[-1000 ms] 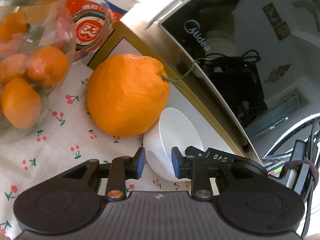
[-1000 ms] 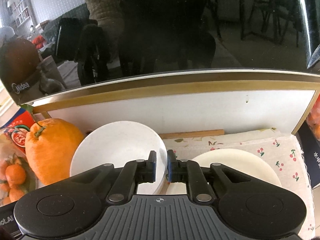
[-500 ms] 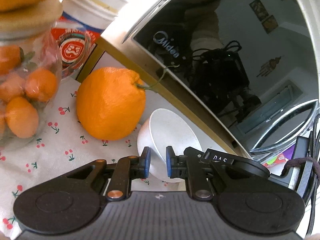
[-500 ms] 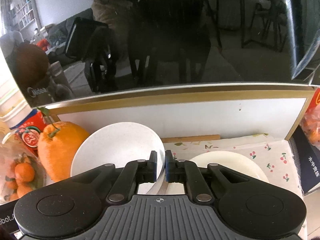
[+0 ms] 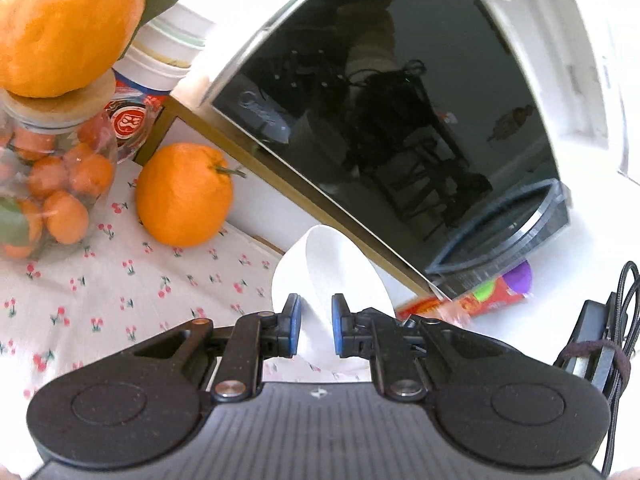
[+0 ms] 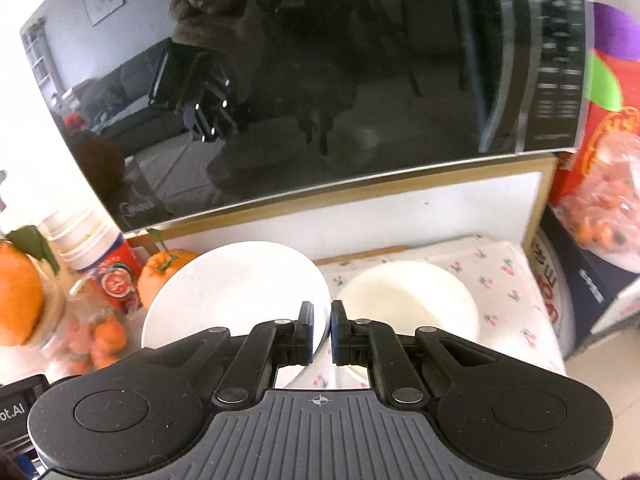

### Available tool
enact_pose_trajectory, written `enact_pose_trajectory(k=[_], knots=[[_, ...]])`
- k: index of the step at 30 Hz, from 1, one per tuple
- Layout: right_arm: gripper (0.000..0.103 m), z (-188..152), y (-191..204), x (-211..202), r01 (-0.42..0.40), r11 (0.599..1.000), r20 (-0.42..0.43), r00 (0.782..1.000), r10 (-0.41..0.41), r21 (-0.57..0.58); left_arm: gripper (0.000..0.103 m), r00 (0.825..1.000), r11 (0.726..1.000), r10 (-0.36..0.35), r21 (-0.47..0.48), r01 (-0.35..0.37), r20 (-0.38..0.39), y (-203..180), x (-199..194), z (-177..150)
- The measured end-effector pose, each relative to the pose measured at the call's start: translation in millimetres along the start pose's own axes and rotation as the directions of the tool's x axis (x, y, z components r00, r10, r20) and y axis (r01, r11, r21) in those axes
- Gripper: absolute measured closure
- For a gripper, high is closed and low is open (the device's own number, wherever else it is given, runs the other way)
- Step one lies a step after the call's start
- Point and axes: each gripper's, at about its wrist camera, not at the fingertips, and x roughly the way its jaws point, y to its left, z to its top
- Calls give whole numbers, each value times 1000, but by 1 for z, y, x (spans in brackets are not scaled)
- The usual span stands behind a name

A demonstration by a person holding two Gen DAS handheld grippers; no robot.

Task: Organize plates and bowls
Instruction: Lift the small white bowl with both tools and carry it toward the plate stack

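Observation:
Both grippers hold one white bowl, lifted above the cherry-print cloth. My left gripper (image 5: 313, 326) is shut on the bowl's (image 5: 332, 268) rim, with the bowl tilted on its side. My right gripper (image 6: 322, 330) is shut on the opposite rim of the same bowl (image 6: 236, 292), whose open side faces the camera. A cream plate (image 6: 408, 300) lies flat on the cloth to the right of the bowl, below and beyond the right fingers.
A black microwave (image 6: 320, 88) on a white shelf fills the back. A large orange (image 5: 184, 196), a jar of small oranges (image 5: 48, 184) with an orange on its lid, and a red-labelled cup (image 6: 108, 272) stand left. A red box (image 6: 600, 160) stands right.
Both grippers rose and drew back from the microwave, lifting the bowl away from the large orange. The left jaws narrowed onto the rim. The bowl tilted further.

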Motion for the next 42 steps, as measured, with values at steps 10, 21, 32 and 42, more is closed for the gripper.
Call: enact_pose_trajectory(k=[10, 21, 32, 42], knots=[[94, -20, -13, -69, 31, 999, 9, 999, -32, 39, 90, 999, 997, -24, 73, 27, -46, -32, -46, -29], [94, -59, -18, -128, -1, 992, 9, 1000, -1, 127, 90, 995, 991, -23, 126, 35, -96, -34, -93, -56], [94, -113, -17, -162, 35, 982, -13, 999, -33, 186, 90, 982, 989, -16, 140, 43, -186, -13, -114, -94], [93, -152, -23, -174, 80, 983, -16, 997, -78, 166, 90, 958, 989, -29, 128, 68, -287, 5, -110, -127]])
